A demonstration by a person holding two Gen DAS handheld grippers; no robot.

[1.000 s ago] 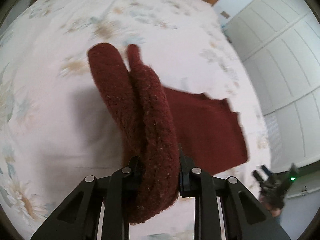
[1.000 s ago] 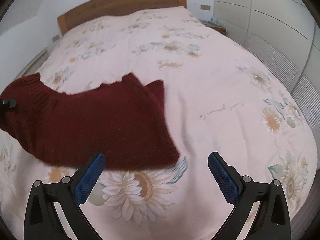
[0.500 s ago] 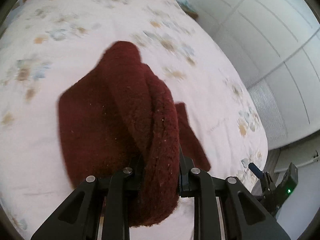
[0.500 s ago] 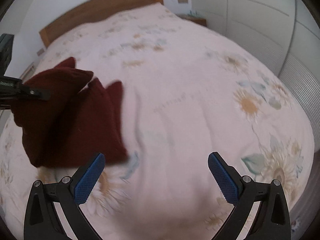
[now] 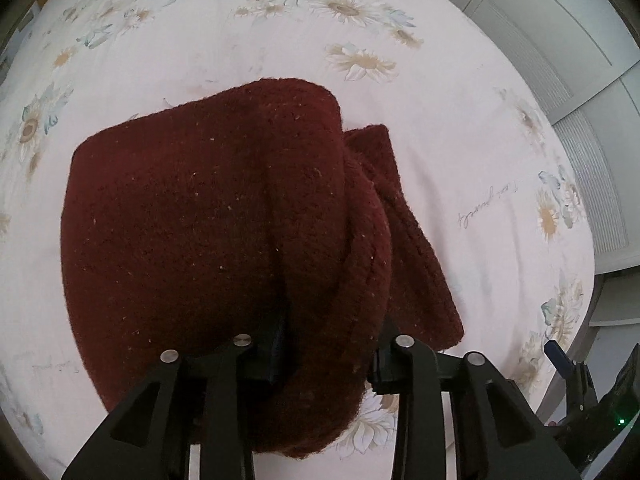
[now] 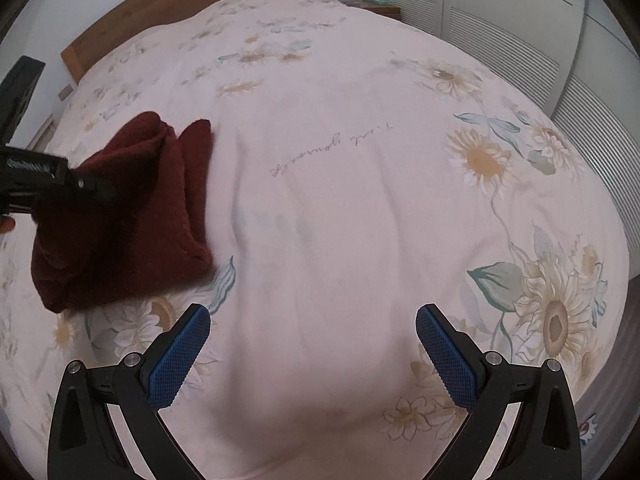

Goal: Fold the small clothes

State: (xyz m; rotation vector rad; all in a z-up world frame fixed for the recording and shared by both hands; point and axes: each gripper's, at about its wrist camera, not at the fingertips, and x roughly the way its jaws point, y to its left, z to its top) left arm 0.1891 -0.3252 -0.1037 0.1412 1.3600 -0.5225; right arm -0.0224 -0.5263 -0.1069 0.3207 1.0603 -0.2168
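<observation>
A dark red knitted garment (image 5: 208,224) lies folded over on the pink floral bedspread (image 5: 460,120). My left gripper (image 5: 328,352) is shut on a thick bunched edge of it, low over the bed; the fingertips are hidden in the knit. In the right wrist view the garment (image 6: 132,216) lies at the left with the left gripper (image 6: 52,184) over it. My right gripper (image 6: 312,344) is open and empty, blue pads (image 6: 180,360) wide apart, well to the right of the garment above bare bedspread.
A wooden headboard (image 6: 180,4) stands at the far end of the bed. White louvred wardrobe doors (image 6: 520,40) line the right side. The bed's near right edge (image 6: 624,280) drops off by the wardrobe. A small bedside table (image 6: 372,4) stands at the far right.
My left gripper has carried the held part of the garment over the rest, doubling it into a compact pile. The right gripper has drifted right, away from the garment, staying open.
</observation>
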